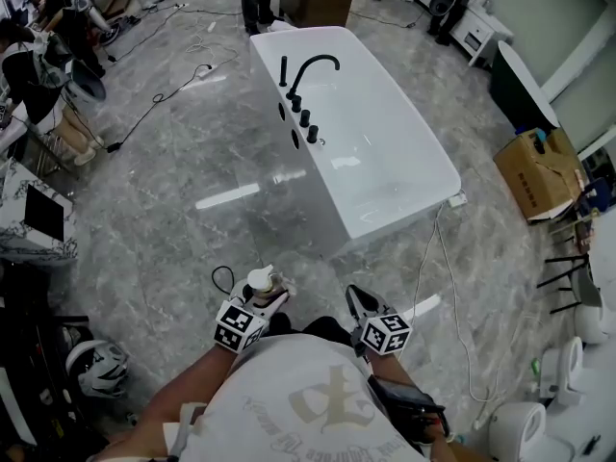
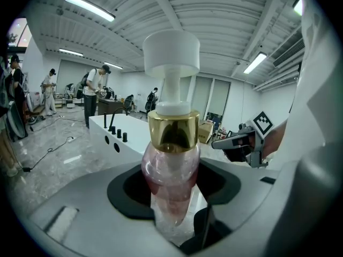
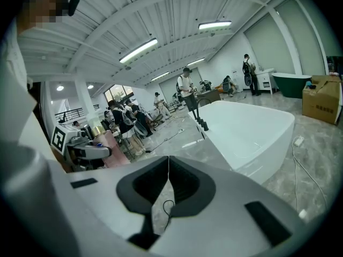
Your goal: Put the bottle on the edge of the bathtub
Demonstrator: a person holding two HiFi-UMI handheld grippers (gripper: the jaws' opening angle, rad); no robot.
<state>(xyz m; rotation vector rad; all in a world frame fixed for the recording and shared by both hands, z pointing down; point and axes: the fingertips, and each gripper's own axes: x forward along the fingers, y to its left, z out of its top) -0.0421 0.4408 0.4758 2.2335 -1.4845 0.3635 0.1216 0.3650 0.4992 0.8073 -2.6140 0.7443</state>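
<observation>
My left gripper (image 1: 262, 299) is shut on a clear pink pump bottle (image 2: 170, 170) with a gold collar and a white pump head; the bottle (image 1: 260, 283) stands upright between the jaws, close in front of the person's body. In the left gripper view the left gripper (image 2: 171, 208) has its jaws against the bottle's sides. My right gripper (image 1: 361, 306) is beside it to the right, shut and empty; in the right gripper view the right gripper (image 3: 165, 167) shows its jaws meeting in a thin line. The white bathtub (image 1: 423, 195) with a black faucet (image 1: 308, 70) stands a step ahead on the floor.
A white cable (image 1: 445, 287) runs along the floor right of the tub. A cardboard box (image 1: 539, 171) and a dark tub (image 1: 520, 89) are at the right. Black cables (image 1: 164, 94) and people at desks are at the left. White toilets (image 1: 568, 373) stand at the lower right.
</observation>
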